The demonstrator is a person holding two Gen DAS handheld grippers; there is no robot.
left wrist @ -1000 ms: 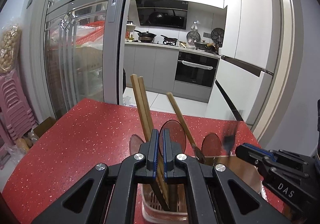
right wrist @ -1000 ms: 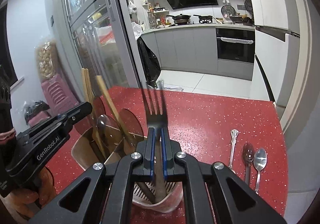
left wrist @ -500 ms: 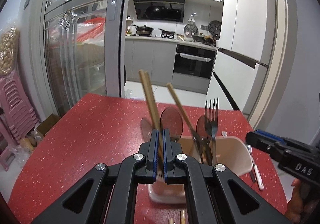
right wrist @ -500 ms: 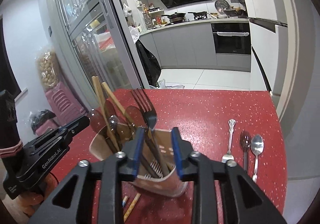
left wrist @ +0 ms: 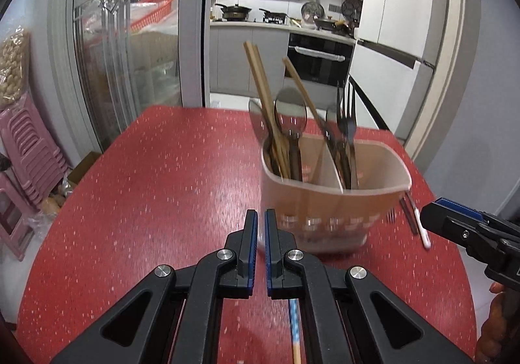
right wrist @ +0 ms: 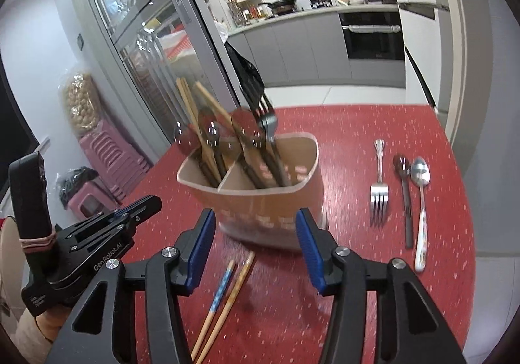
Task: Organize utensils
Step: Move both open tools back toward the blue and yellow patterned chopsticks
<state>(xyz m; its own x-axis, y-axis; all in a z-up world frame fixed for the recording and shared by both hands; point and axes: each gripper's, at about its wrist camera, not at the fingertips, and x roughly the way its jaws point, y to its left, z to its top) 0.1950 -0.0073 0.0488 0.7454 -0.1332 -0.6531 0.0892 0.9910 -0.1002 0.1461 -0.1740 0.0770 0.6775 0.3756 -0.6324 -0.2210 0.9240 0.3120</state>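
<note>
A beige two-compartment holder stands on the red table. Wooden chopsticks and spoons fill one side of it, and a dark fork leans in the other. My left gripper is shut with nothing in it, just short of the holder. My right gripper hangs in front of the holder, its jaws opening with nothing between the pads. A loose pair of chopsticks lies below the right gripper. To the right lie a silver fork, a dark spoon and a white-handled spoon.
The red speckled table ends at a kitchen doorway behind the holder. Glass cabinet doors and stacked pink stools stand to the left. The left gripper's body and a hand fill the right wrist view's lower left.
My right gripper let go of the dark fork, which now stands in the holder, and its jaws spread. Both grippers have drawn back from the holder.
</note>
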